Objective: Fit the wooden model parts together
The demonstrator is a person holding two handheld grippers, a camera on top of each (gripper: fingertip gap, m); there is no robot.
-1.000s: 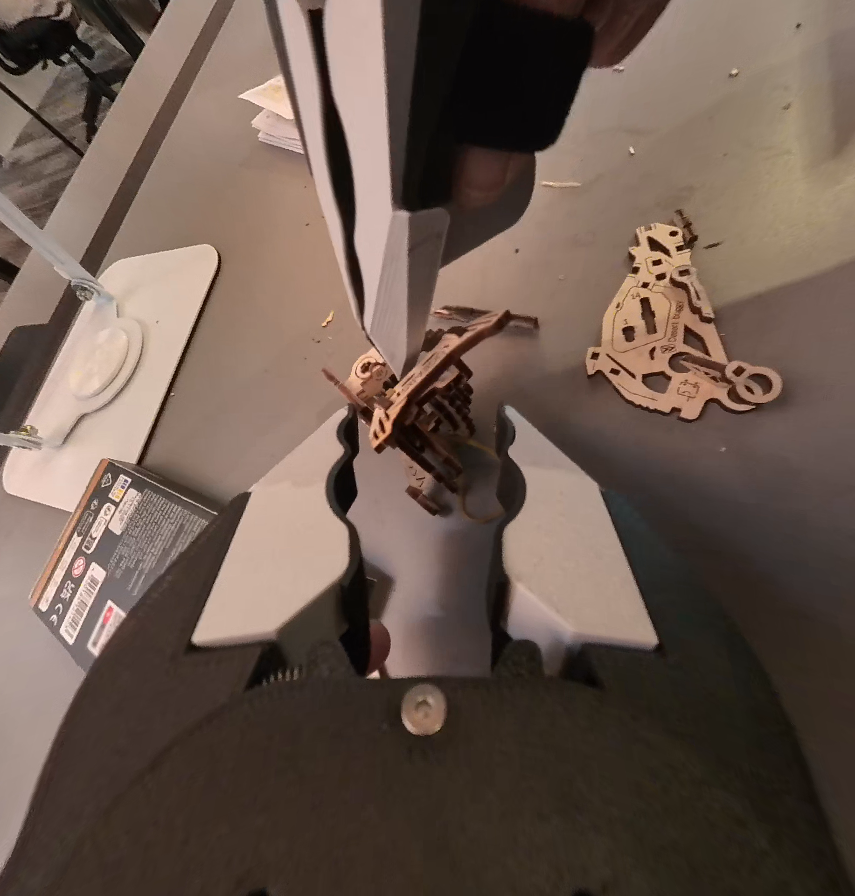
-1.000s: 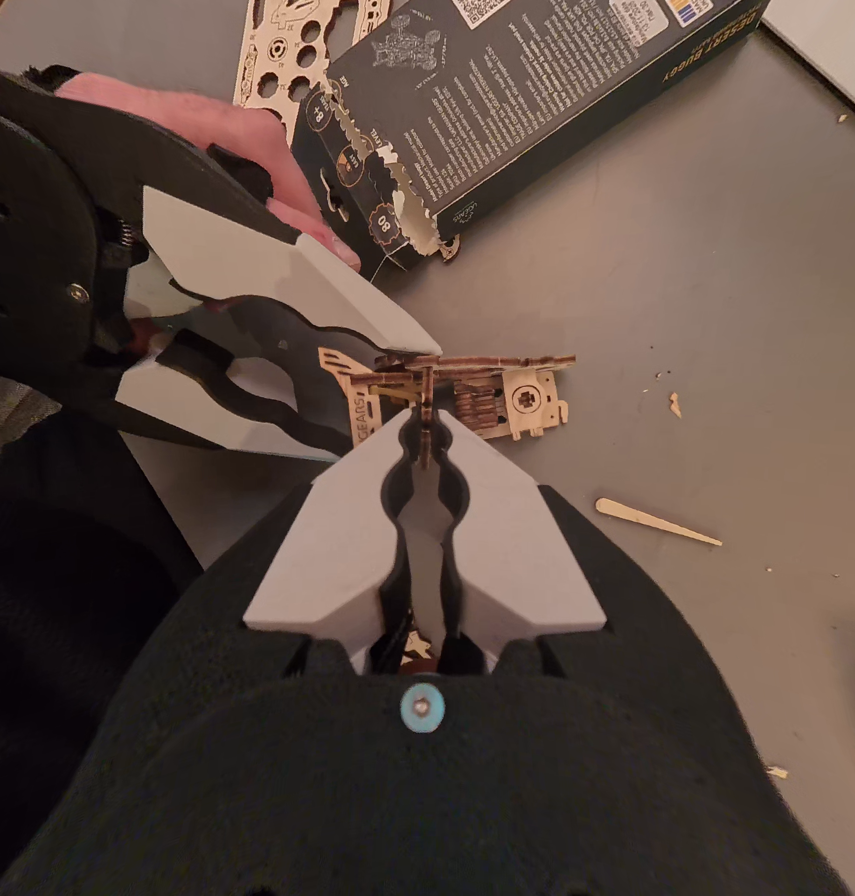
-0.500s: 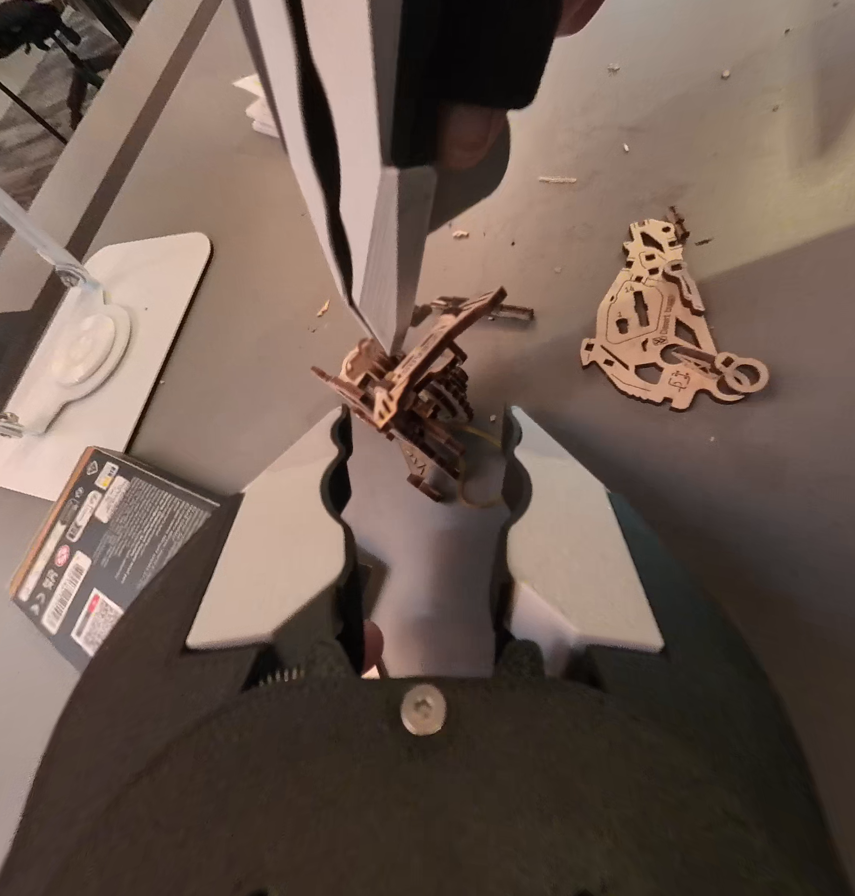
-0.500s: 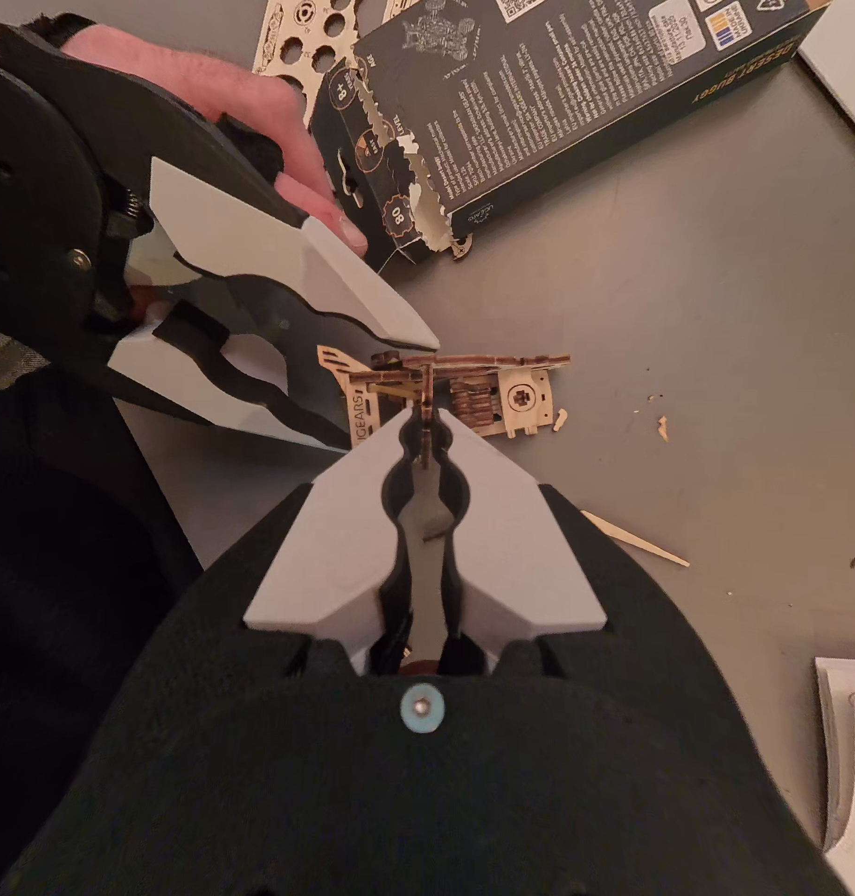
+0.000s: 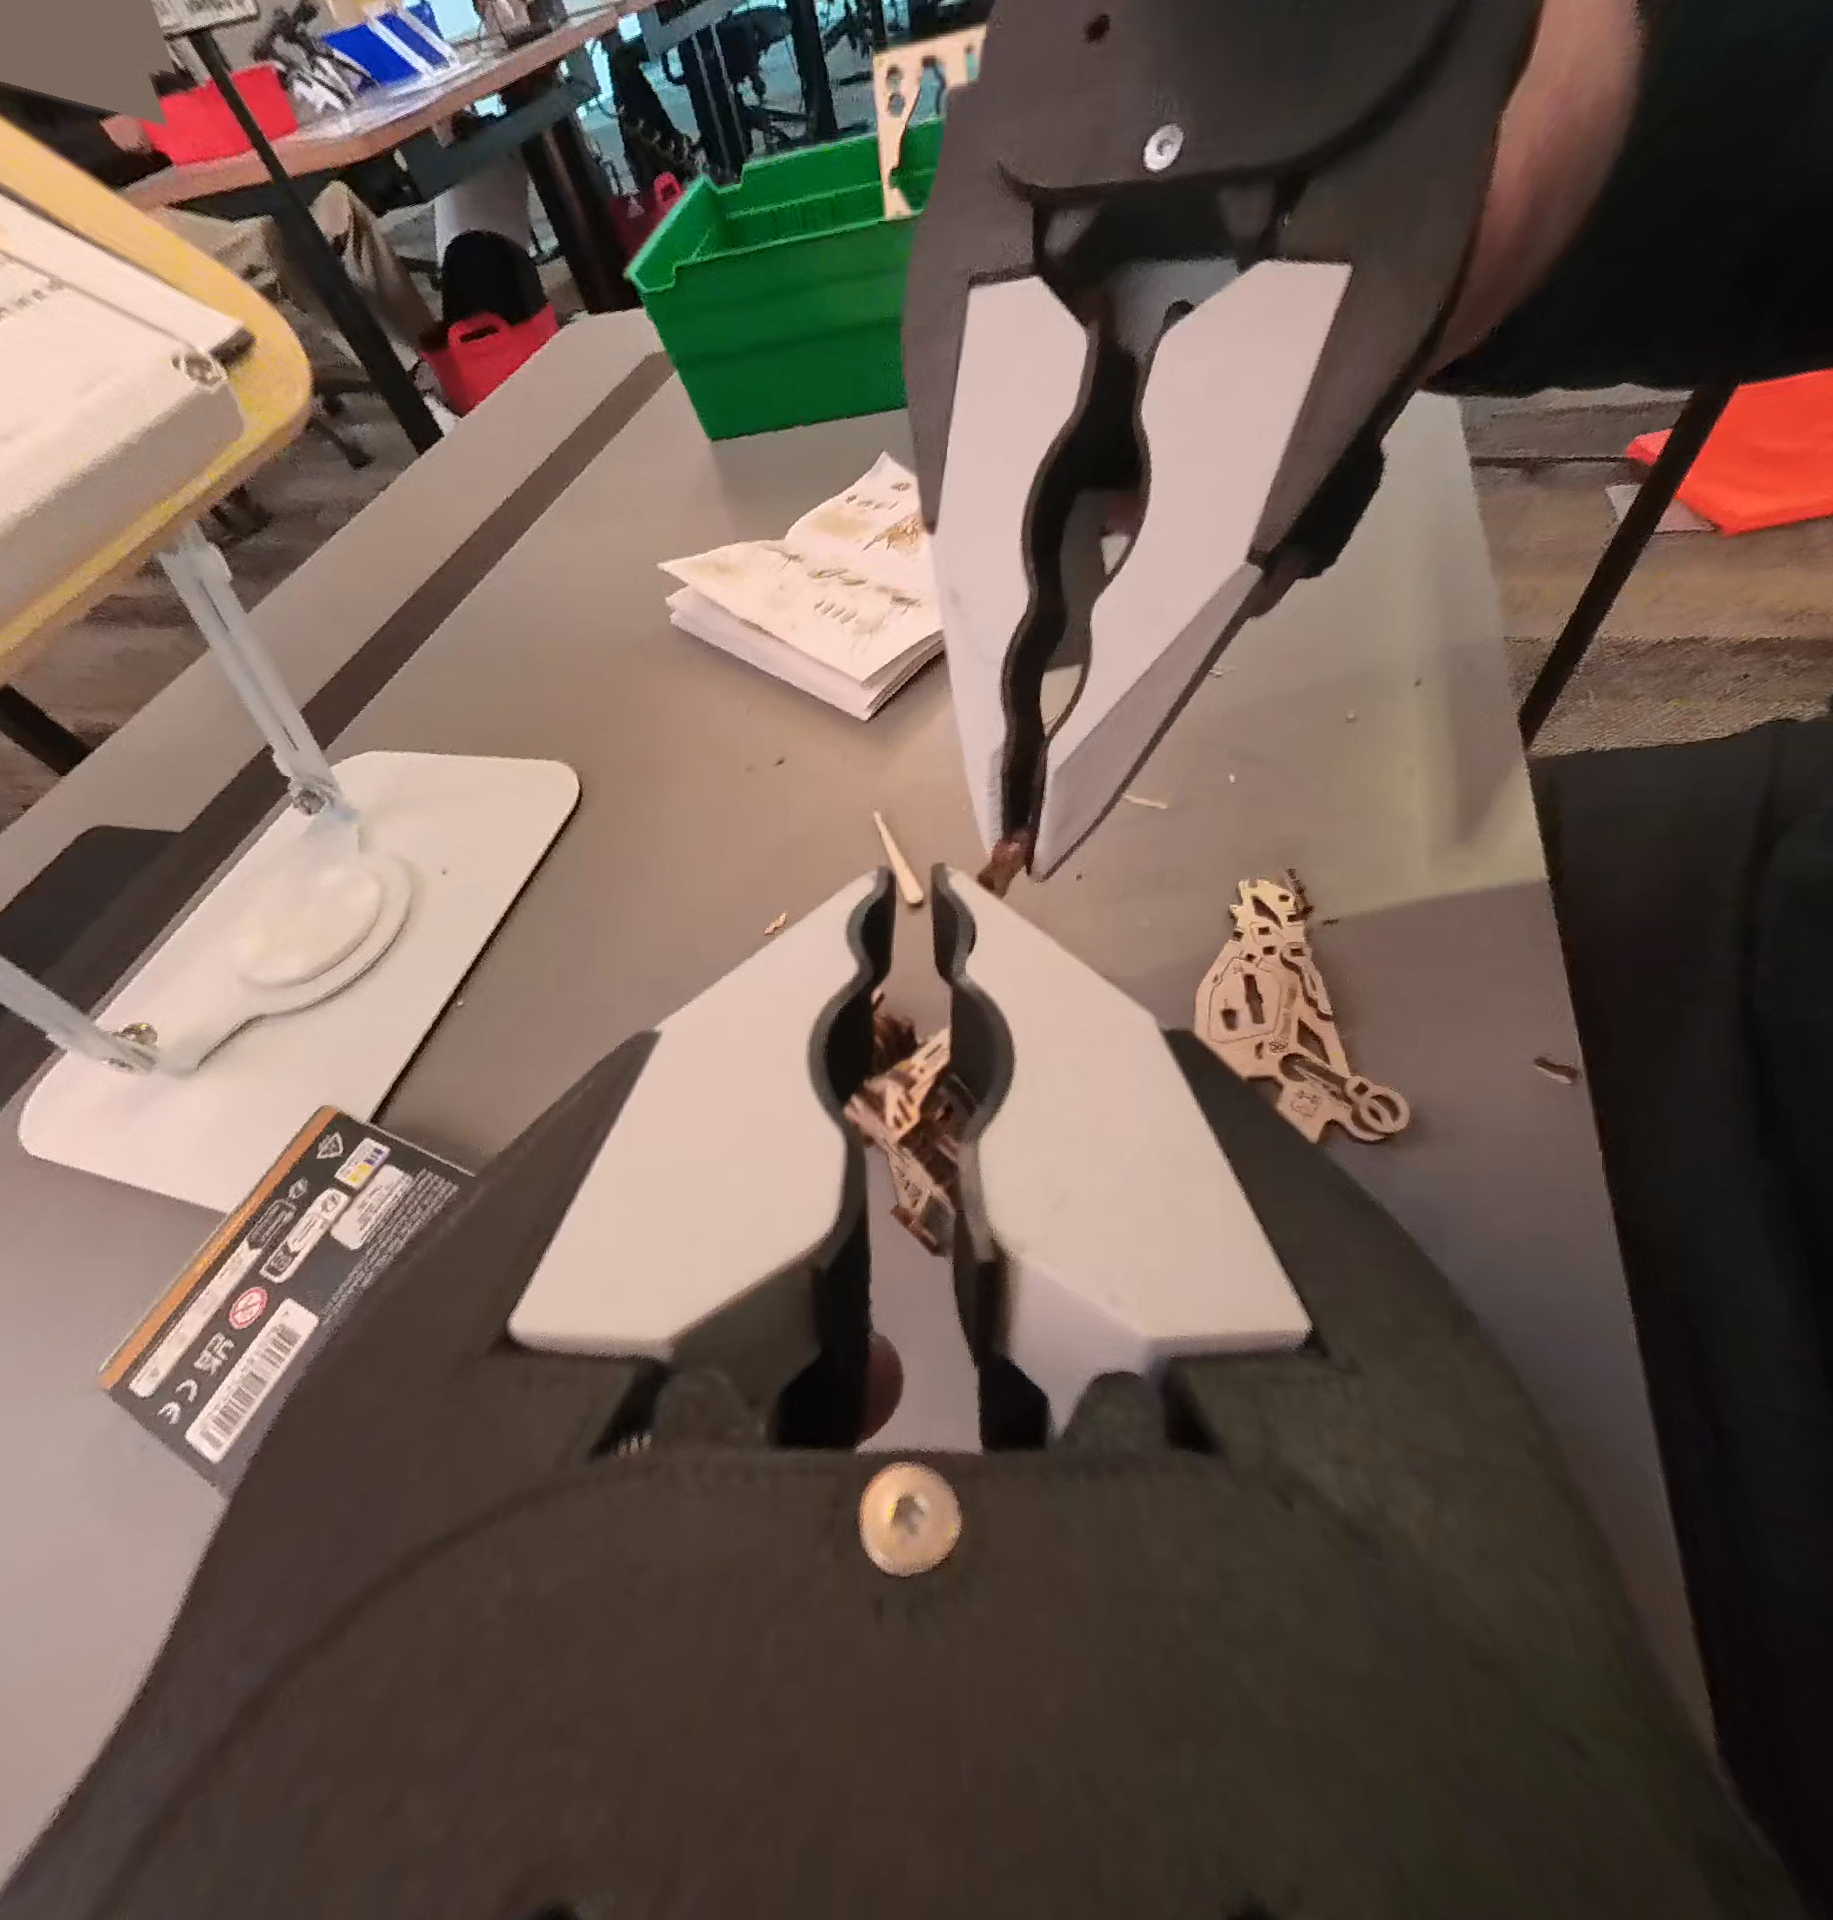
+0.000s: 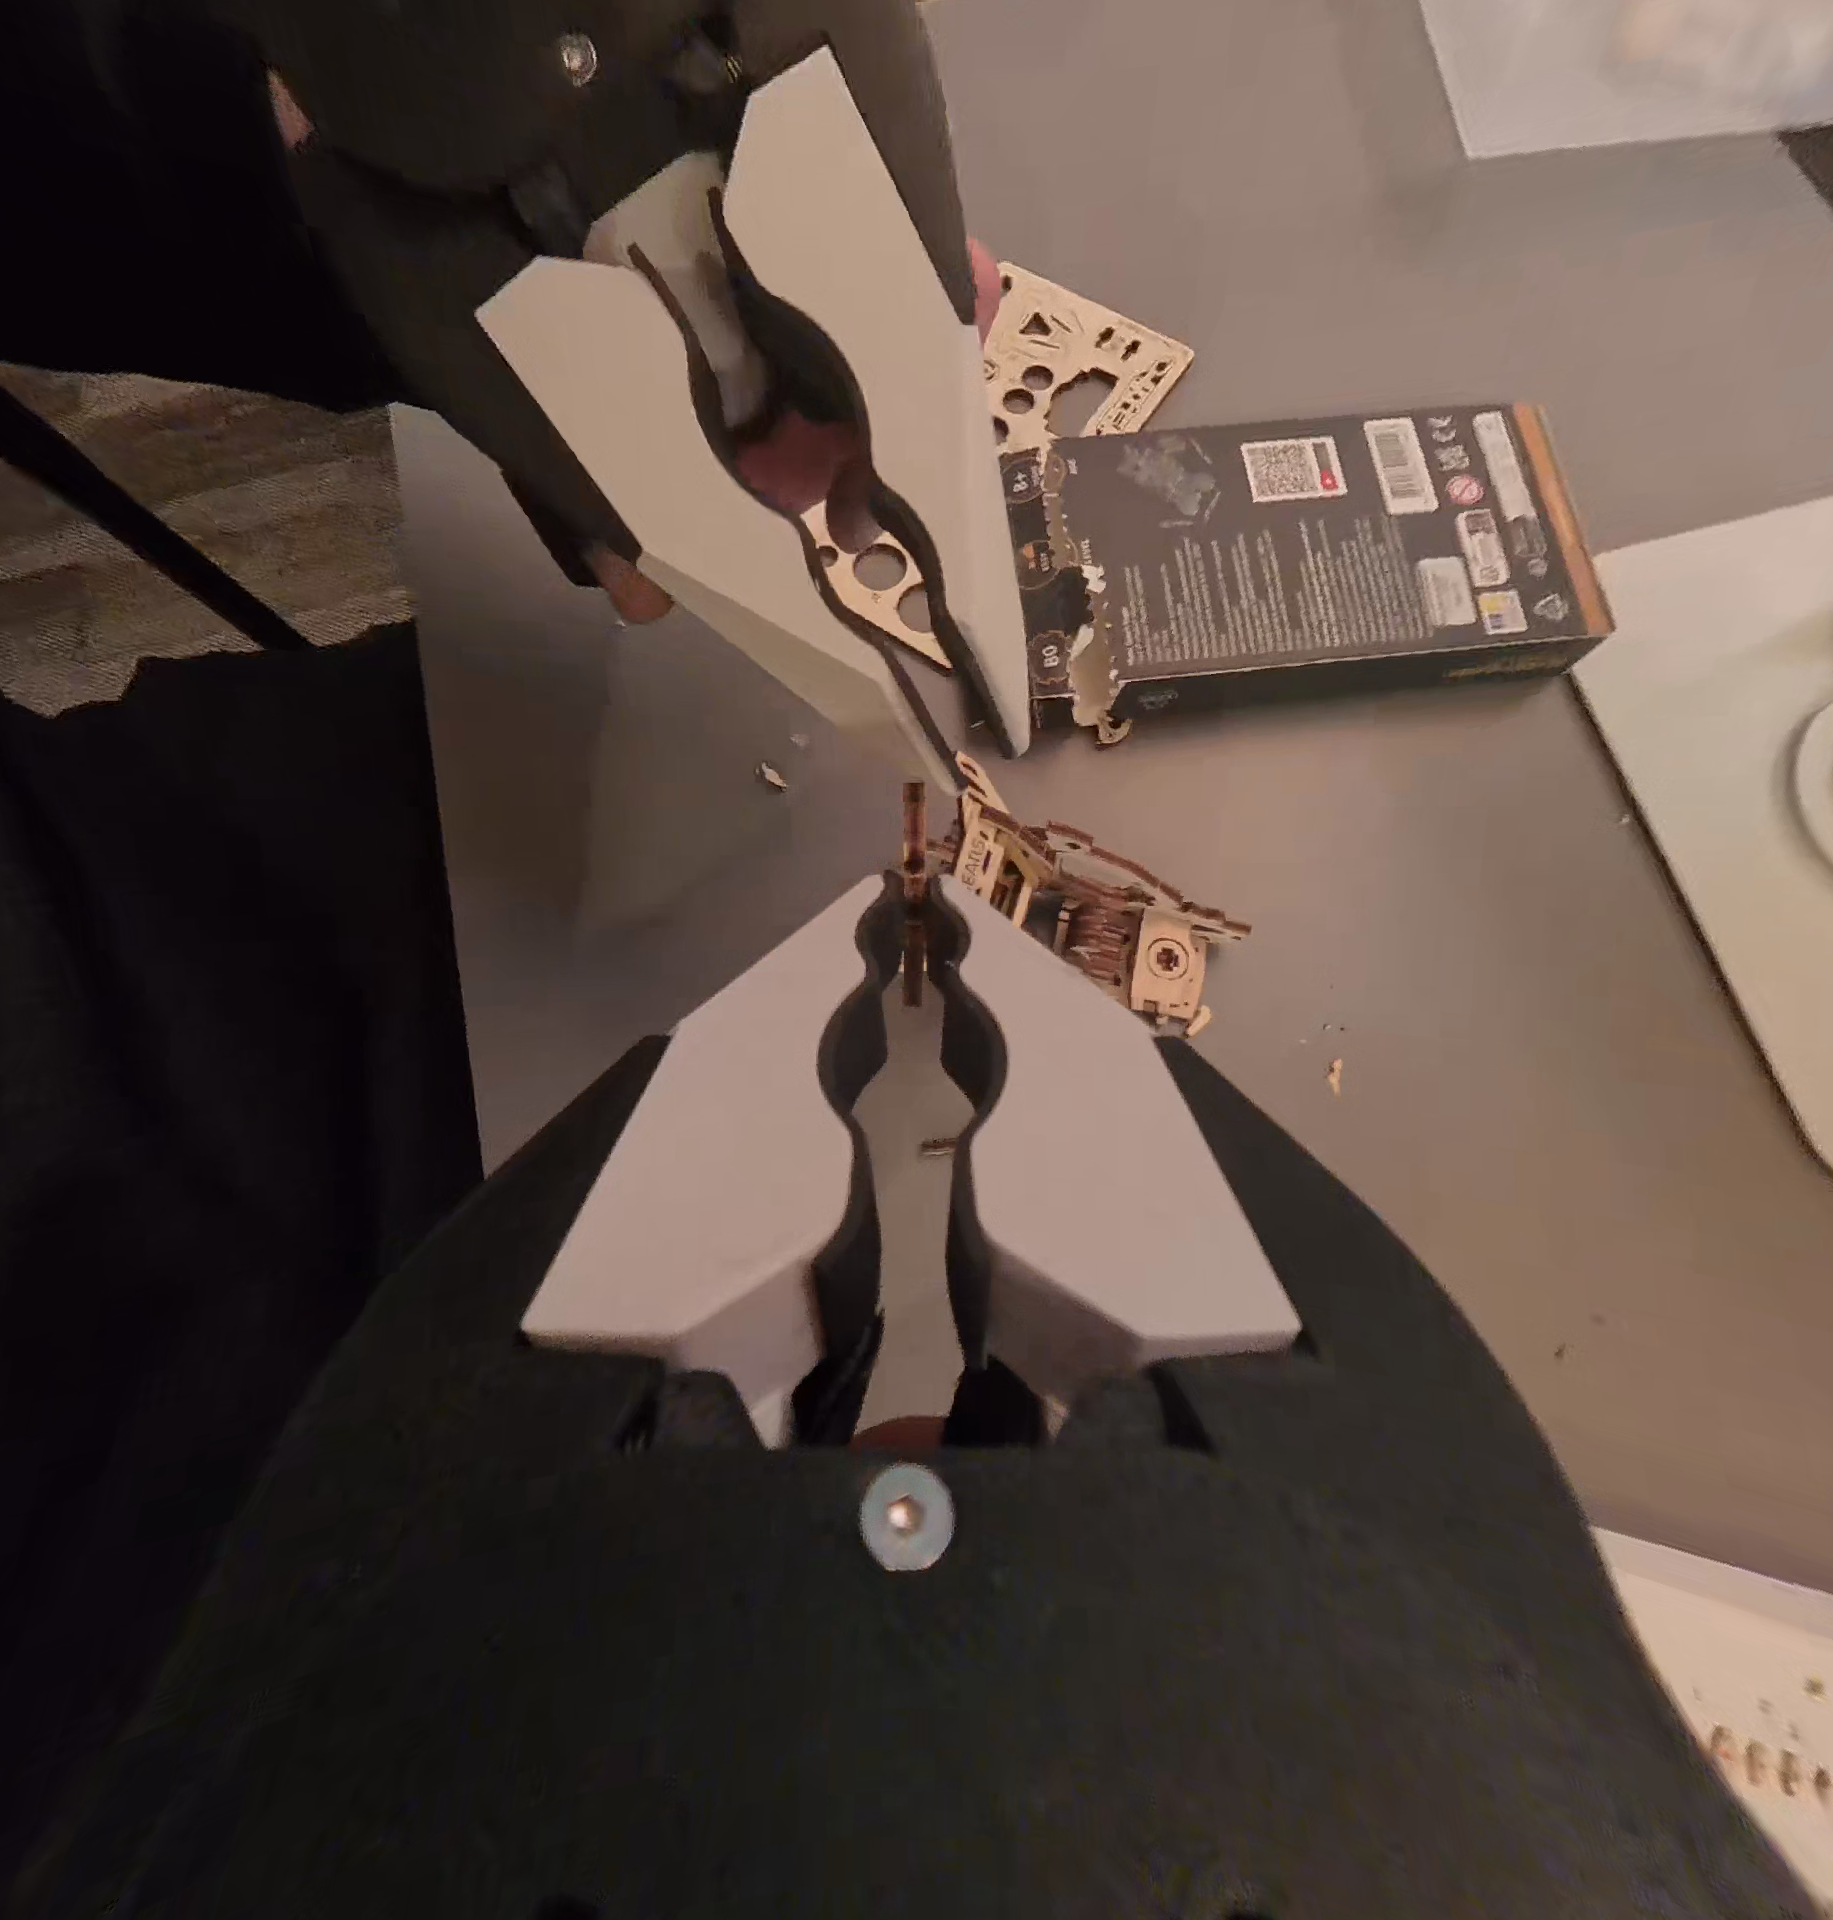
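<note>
The half-built wooden model (image 6: pixel 1099 925) lies tilted on the grey table (image 6: pixel 1411 935). In the left wrist view the model (image 5: pixel 912 1112) shows through the gap between my fingers. My right gripper (image 6: pixel 912 899) is shut on a small dark wooden piece (image 6: pixel 912 831), held upright just left of the model. My left gripper (image 5: pixel 907 899) has its jaws almost together, with a narrow gap and nothing between the tips. In the right wrist view the left gripper (image 6: pixel 969 758) hovers at the model's top corner. The right gripper (image 5: pixel 1016 852) sits close beside my left tips.
A black box (image 6: pixel 1307 551) and a punched wooden sheet (image 6: pixel 1088 364) lie behind the model. A cut-out wooden scrap (image 5: pixel 1286 1018), a wooden pick (image 5: pixel 896 857), a booklet (image 5: pixel 818 613), a white stand base (image 5: pixel 299 935) and a green bin (image 5: pixel 777 301) are on the table. The tips of both grippers are at nearly the same place.
My left jaws have gone from wide open to nearly closed, and the left gripper has tilted up. My right gripper has lifted, still holding the small piece, now clear of the model's top.
</note>
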